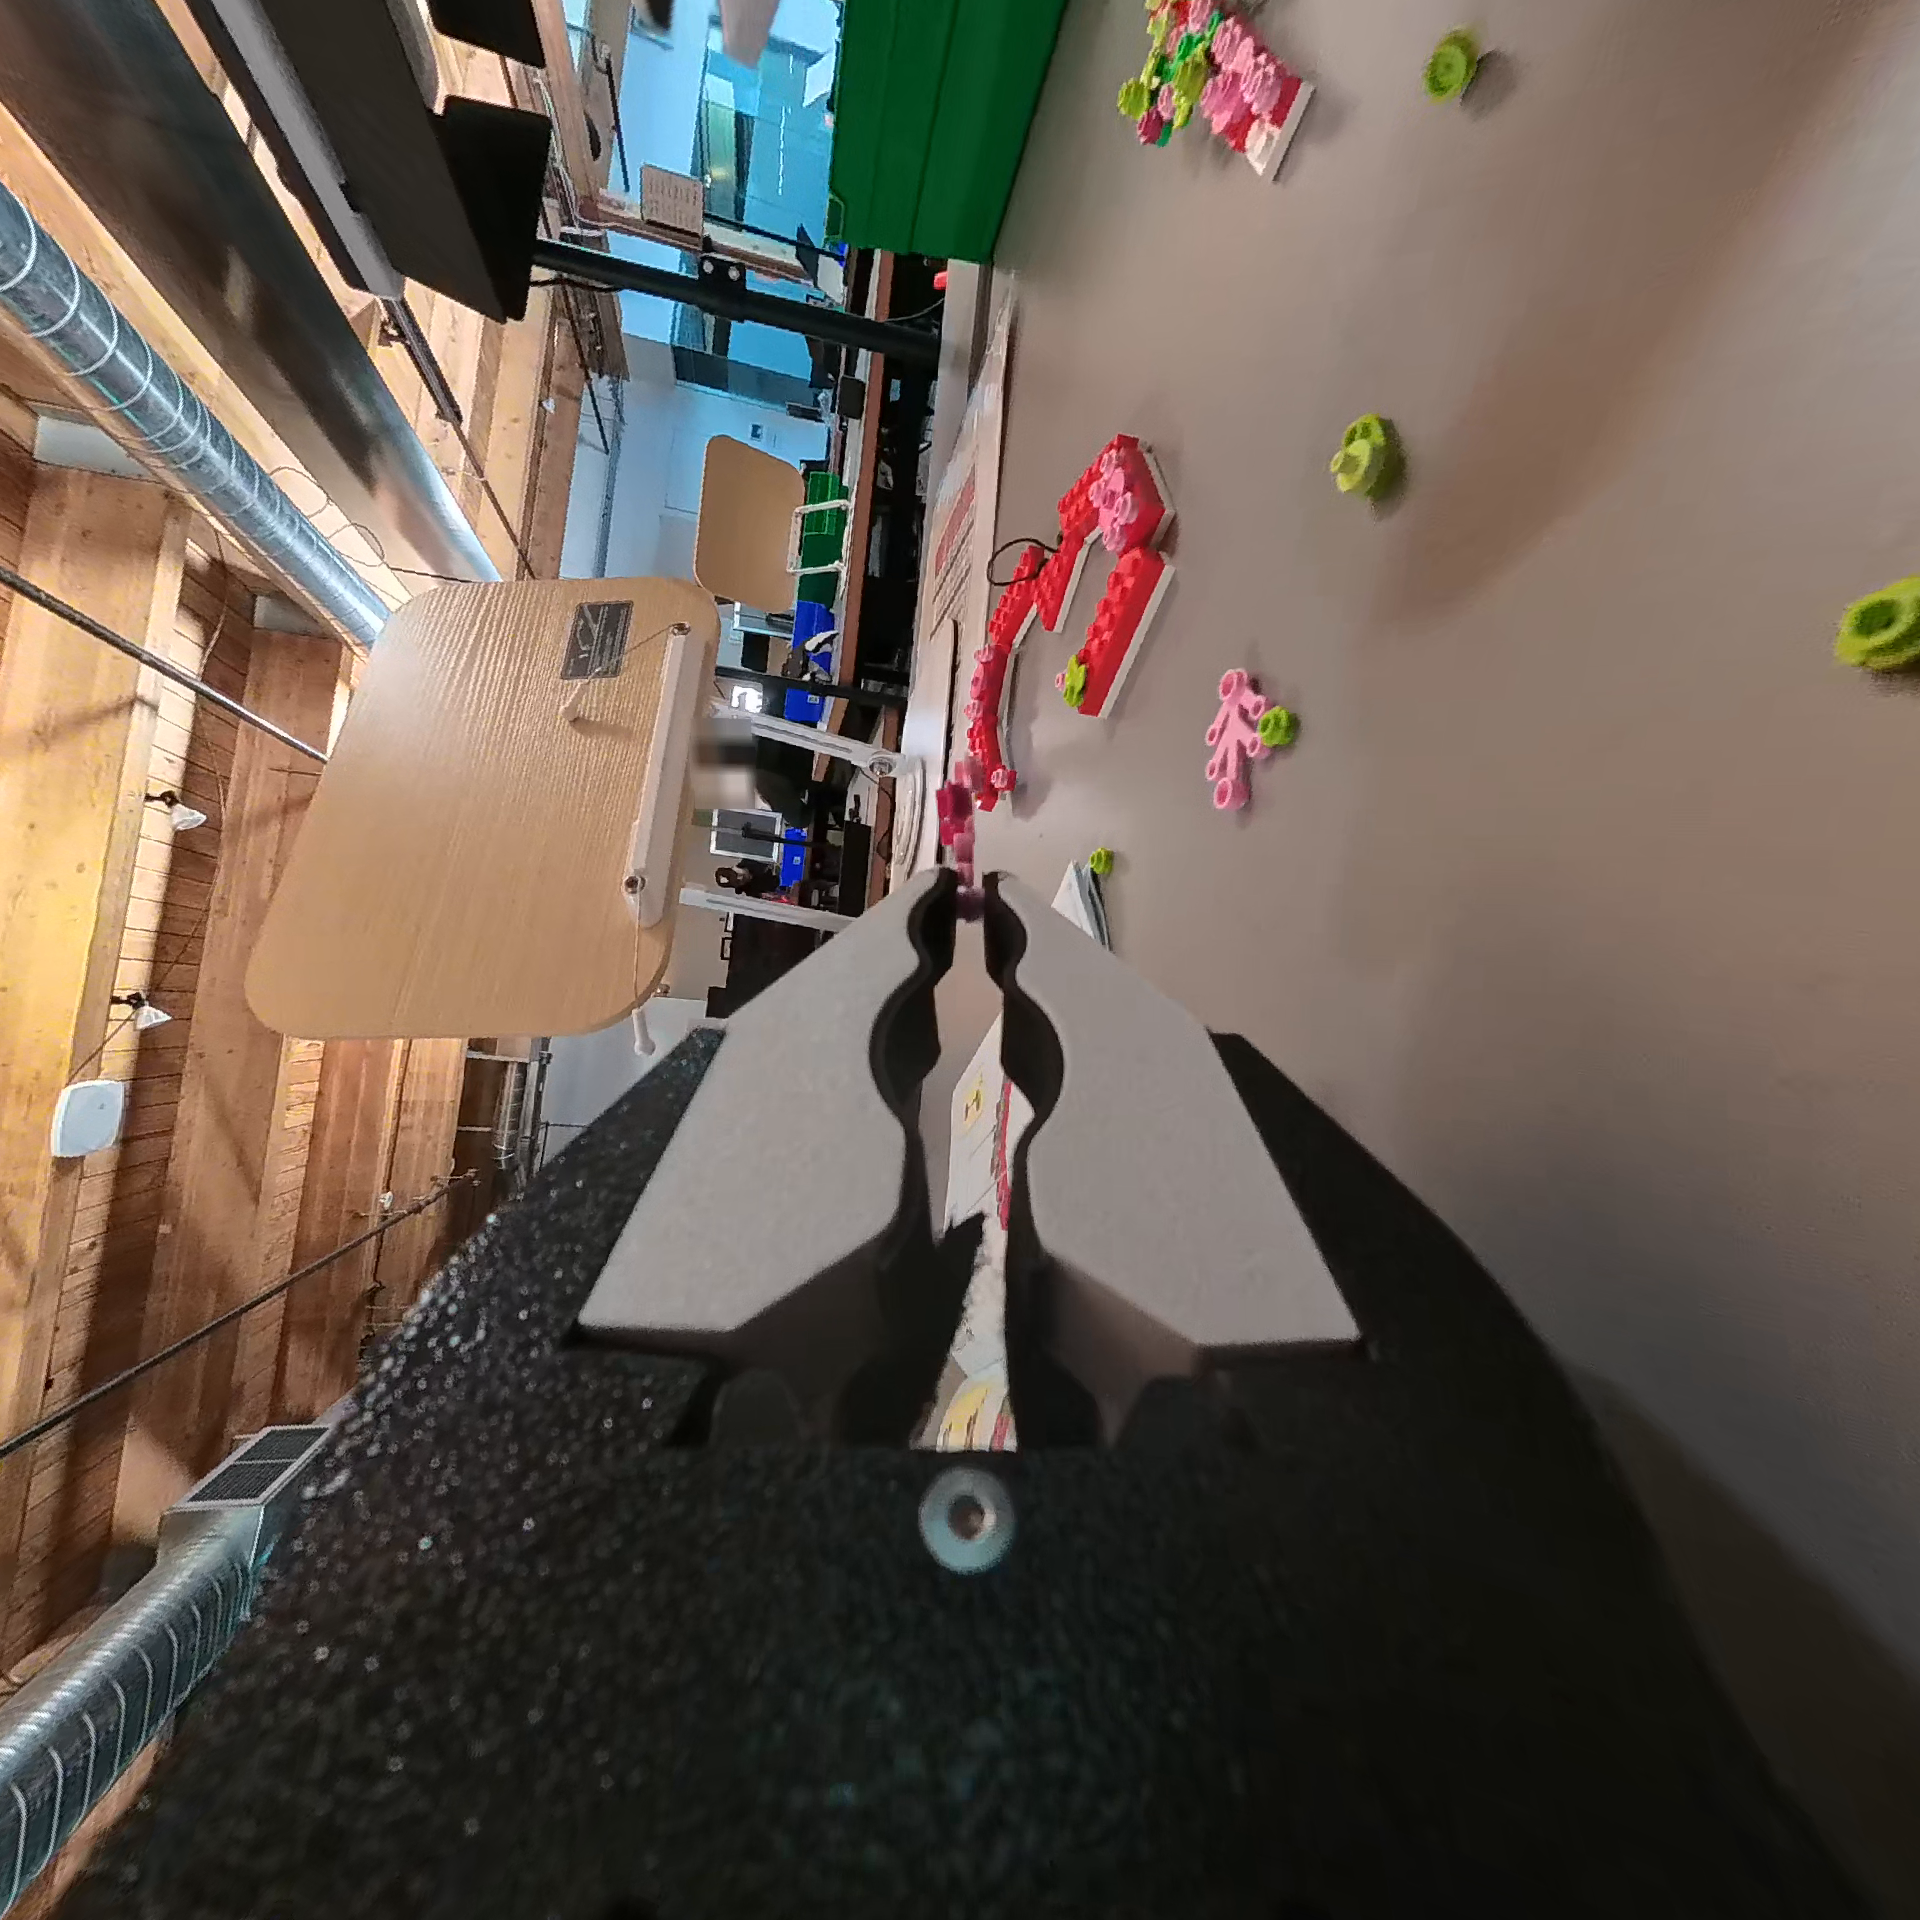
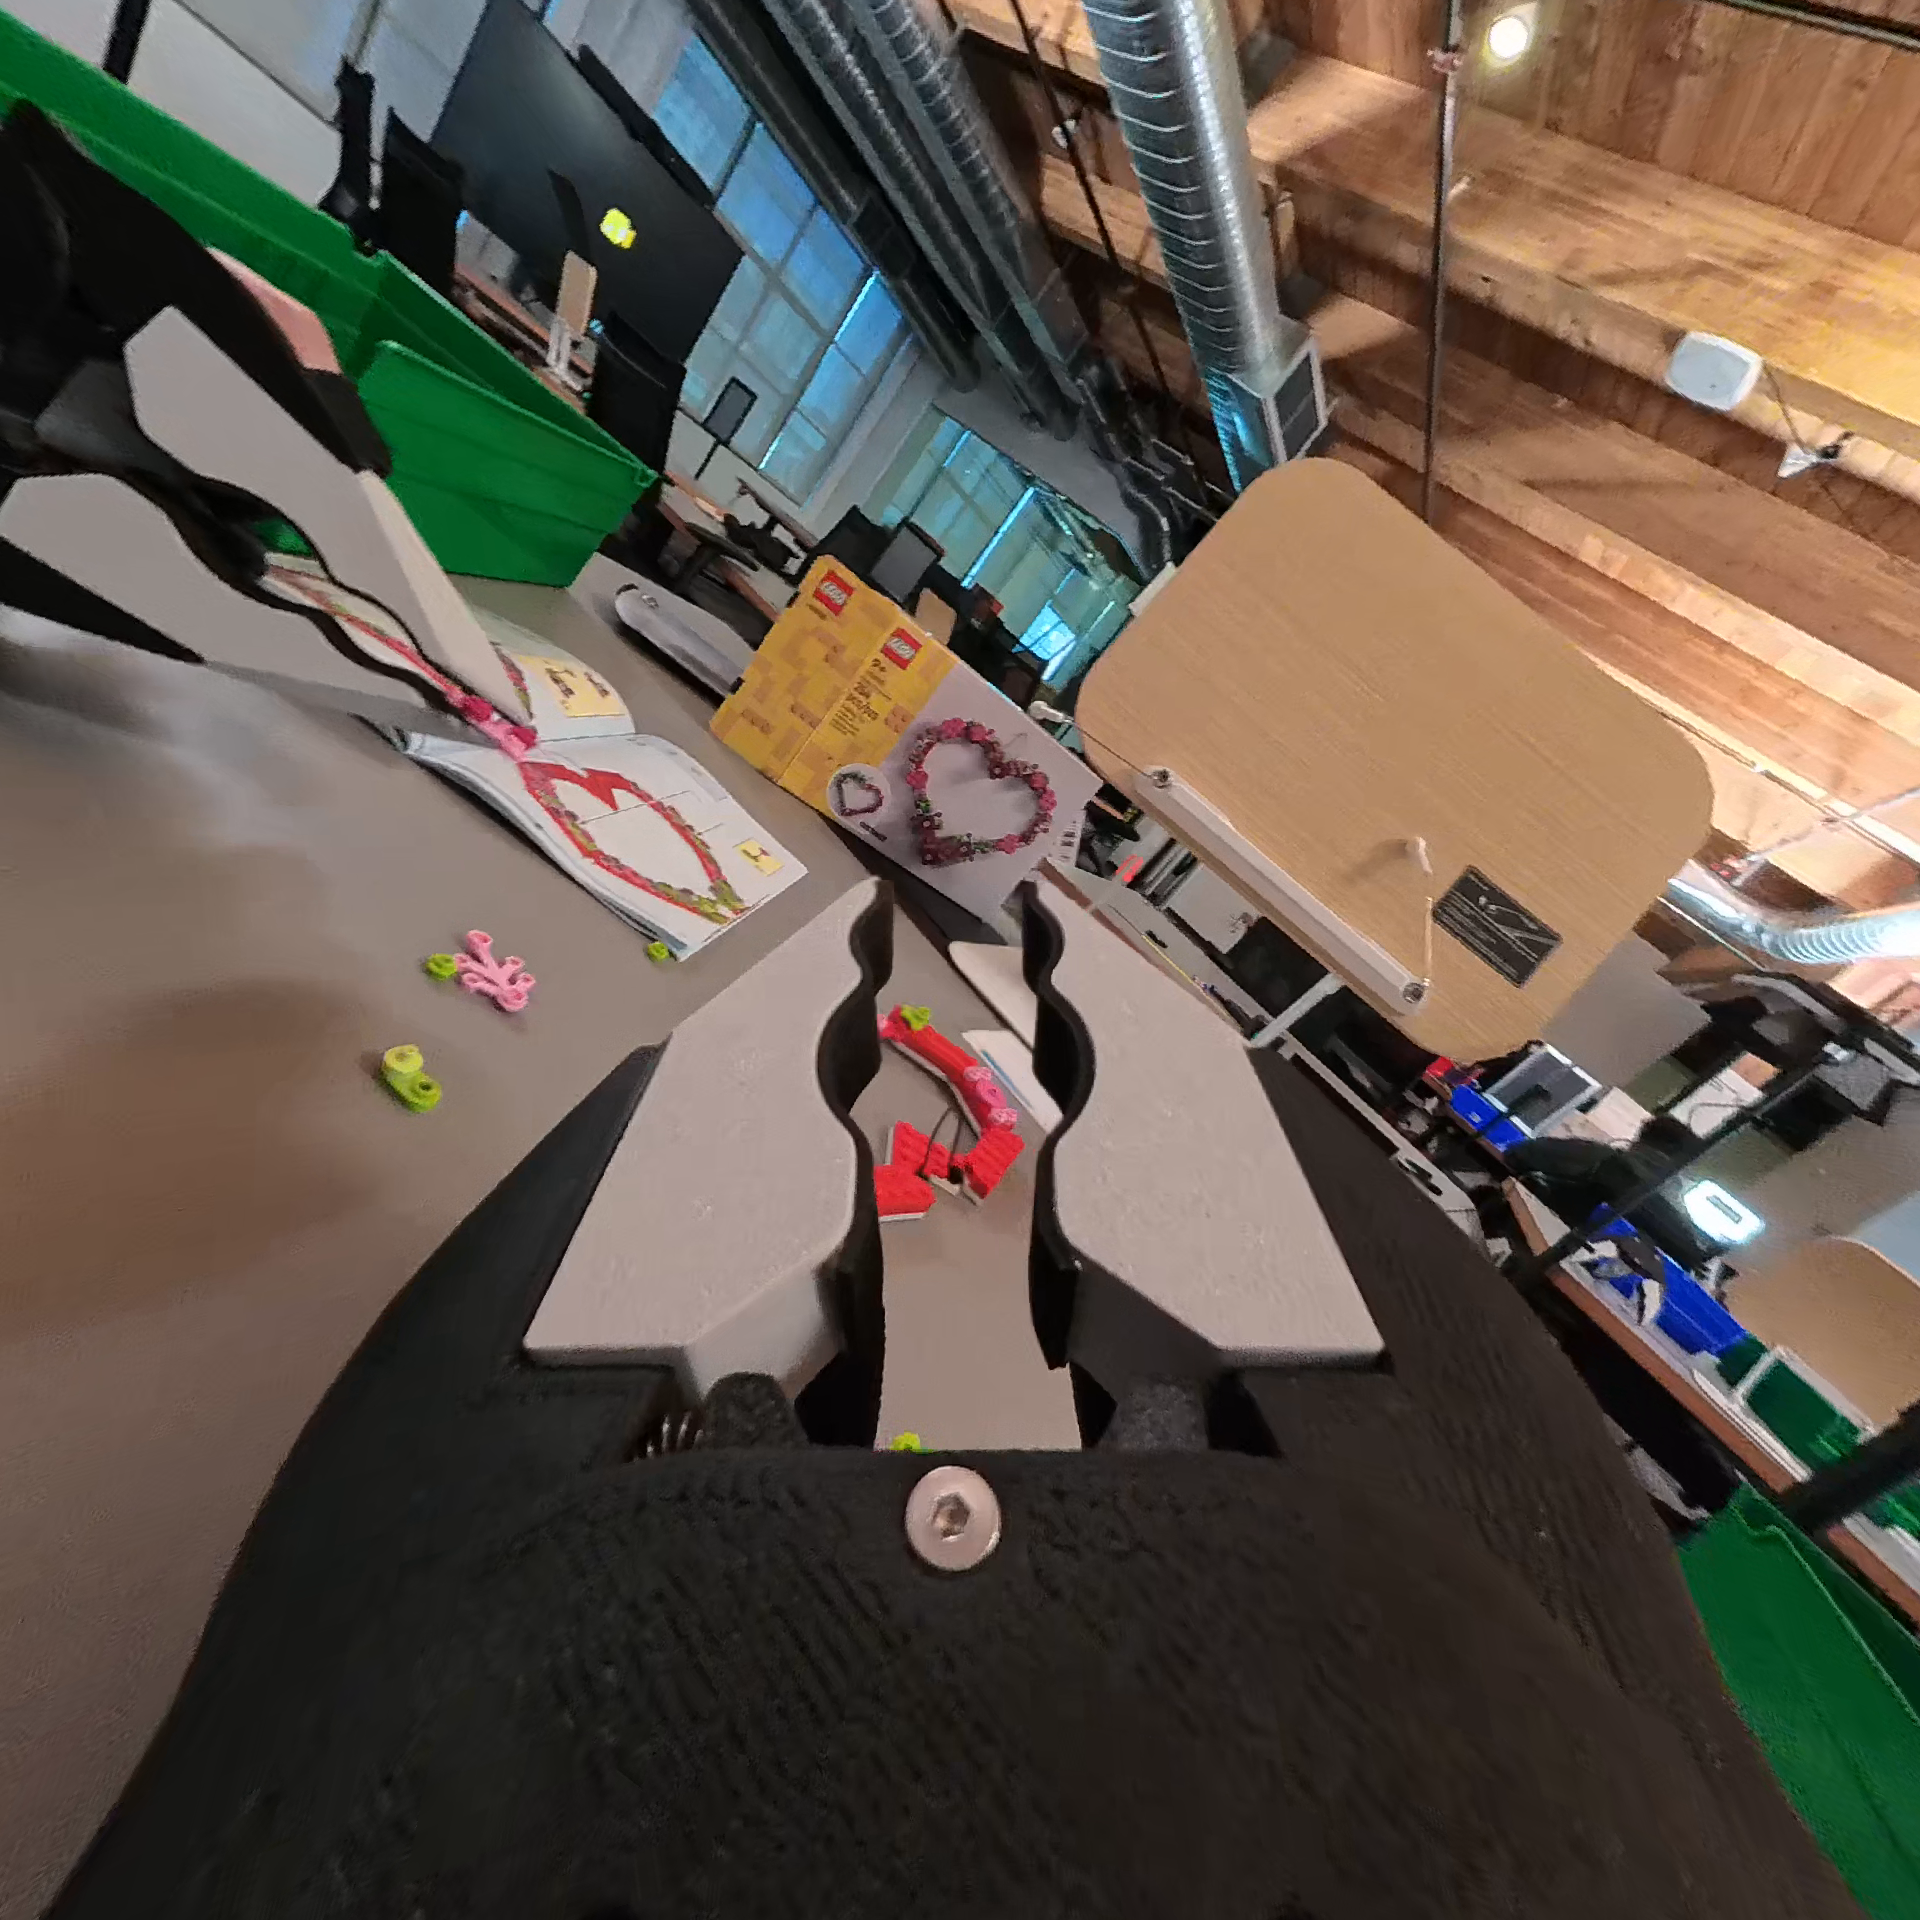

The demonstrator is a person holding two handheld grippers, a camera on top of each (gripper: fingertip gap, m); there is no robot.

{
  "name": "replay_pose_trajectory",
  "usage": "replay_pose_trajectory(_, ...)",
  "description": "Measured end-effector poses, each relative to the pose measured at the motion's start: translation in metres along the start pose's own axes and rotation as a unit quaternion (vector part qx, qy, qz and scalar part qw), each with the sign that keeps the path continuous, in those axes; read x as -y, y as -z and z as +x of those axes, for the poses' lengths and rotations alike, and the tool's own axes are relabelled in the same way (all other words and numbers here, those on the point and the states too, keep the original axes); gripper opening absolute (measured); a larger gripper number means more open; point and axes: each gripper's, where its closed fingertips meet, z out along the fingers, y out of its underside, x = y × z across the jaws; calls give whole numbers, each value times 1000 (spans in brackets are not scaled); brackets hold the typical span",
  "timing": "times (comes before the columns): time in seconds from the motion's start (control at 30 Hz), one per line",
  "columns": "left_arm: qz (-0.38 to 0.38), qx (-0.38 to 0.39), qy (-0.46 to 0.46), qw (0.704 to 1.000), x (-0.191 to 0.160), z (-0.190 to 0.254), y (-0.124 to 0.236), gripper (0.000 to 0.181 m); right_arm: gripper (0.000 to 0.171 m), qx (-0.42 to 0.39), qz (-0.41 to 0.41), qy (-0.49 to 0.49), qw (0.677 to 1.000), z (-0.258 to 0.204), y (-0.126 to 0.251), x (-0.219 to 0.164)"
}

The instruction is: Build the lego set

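Note:
My left gripper (image 1: 966,891) is shut on a small pink flower piece (image 1: 968,902), held at its fingertips above the grey table (image 1: 1558,935). In the right wrist view the left gripper (image 2: 480,715) hangs over the open instruction booklet (image 2: 634,831) with the pink piece (image 2: 509,736) sticking out of its tips. My right gripper (image 2: 956,906) is open and empty, and points at the partly built red heart frame (image 2: 951,1117). The red frame (image 1: 1101,582) also lies ahead of the left gripper. A loose pink stem piece (image 1: 1234,740) (image 2: 497,971) lies beside it.
Lime green pieces (image 1: 1366,459) (image 2: 412,1081) lie scattered on the table. A second pink and green assembly (image 1: 1231,78) sits far off. The yellow set box (image 2: 883,727) stands behind the booklet. Green bins (image 2: 488,478) line the table's far edge. The grippers' ends are close to 15 cm from one another.

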Motion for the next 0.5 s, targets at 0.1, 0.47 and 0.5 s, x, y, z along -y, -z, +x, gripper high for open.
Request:
replay_pose_trajectory(0.1,-4,3,-4,1000,-2,-2,0,2,23,-24,6,-1,1000,10,1,1)
replay_pose_trajectory(0.47,-17,-25,-35,999,-6,17,-7,2,22,-56,74,-121,988,36,-6,2)
replay_pose_trajectory(0.5,-15,-32,-38,999,-5,21,-8,2,22,-50,72,-121,989,33,-8,0)
